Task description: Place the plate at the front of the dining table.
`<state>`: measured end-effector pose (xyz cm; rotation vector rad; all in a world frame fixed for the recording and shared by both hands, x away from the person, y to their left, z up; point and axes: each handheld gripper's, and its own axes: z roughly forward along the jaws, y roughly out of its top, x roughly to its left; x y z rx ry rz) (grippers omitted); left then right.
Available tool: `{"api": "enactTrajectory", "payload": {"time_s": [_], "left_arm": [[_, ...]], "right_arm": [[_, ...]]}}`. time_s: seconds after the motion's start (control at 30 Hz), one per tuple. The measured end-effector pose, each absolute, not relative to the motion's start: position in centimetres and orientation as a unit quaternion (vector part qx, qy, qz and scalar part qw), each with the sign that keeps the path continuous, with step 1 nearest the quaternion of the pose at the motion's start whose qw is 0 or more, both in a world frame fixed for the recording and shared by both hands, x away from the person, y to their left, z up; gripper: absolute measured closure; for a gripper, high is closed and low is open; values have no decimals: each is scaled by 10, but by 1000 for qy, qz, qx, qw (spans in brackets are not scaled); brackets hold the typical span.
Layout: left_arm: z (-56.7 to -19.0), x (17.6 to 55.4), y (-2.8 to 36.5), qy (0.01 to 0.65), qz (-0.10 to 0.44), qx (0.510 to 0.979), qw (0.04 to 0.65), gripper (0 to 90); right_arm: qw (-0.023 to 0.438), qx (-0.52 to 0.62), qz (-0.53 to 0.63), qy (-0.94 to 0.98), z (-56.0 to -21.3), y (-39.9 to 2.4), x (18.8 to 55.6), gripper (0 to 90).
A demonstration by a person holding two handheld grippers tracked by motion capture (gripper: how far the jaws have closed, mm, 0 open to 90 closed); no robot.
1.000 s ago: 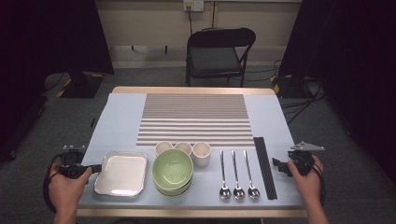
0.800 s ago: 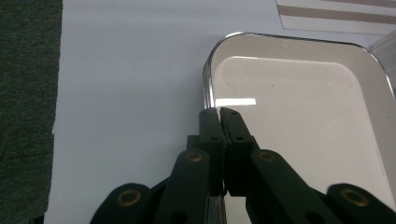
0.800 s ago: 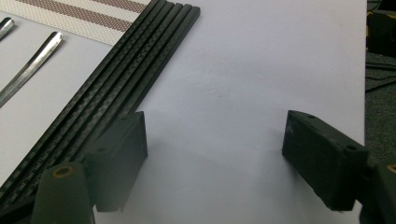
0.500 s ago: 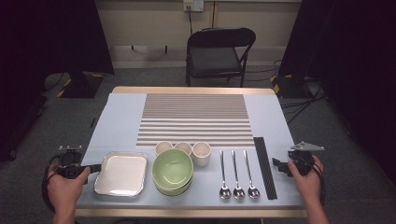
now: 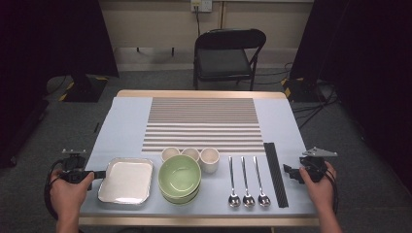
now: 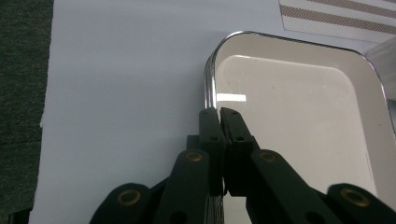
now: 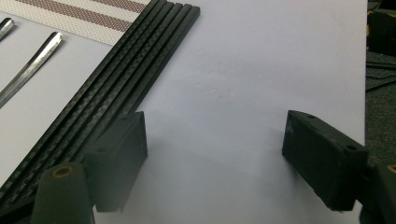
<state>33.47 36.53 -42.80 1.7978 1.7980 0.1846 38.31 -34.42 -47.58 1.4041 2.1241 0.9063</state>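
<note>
A shiny metal tray (image 5: 125, 180) lies at the front left of the pale blue cloth (image 5: 125, 121). My left gripper (image 5: 101, 174) meets its left edge. In the left gripper view the jaws (image 6: 218, 114) are pressed together on the tray's (image 6: 299, 116) left rim, one jaw outside it and one inside. My right gripper (image 5: 287, 171) rests at the front right, just right of the black chopsticks (image 5: 275, 172). Its jaws (image 7: 215, 154) stand wide open over bare cloth with nothing between them, the chopsticks (image 7: 116, 79) beside its left jaw.
A green bowl (image 5: 180, 175) sits right of the tray, with three small pale cups (image 5: 209, 159) behind it. Three metal spoons (image 5: 247, 179) lie between bowl and chopsticks. A striped mat (image 5: 203, 124) covers the middle. A folding chair (image 5: 228, 56) stands beyond the table.
</note>
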Motion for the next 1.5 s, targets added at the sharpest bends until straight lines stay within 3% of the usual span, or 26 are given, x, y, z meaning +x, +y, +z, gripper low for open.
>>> {"api": "enactTrajectory", "payload": {"time_s": [1.17, 1.5], "left_arm": [[-417, 324, 372, 676, 103, 661, 309, 872], [-424, 328, 373, 677, 84, 667, 300, 843]], "right_arm": [[218, 507, 327, 767, -476, -344, 383, 210], [218, 507, 327, 767, -476, -344, 383, 211]]}}
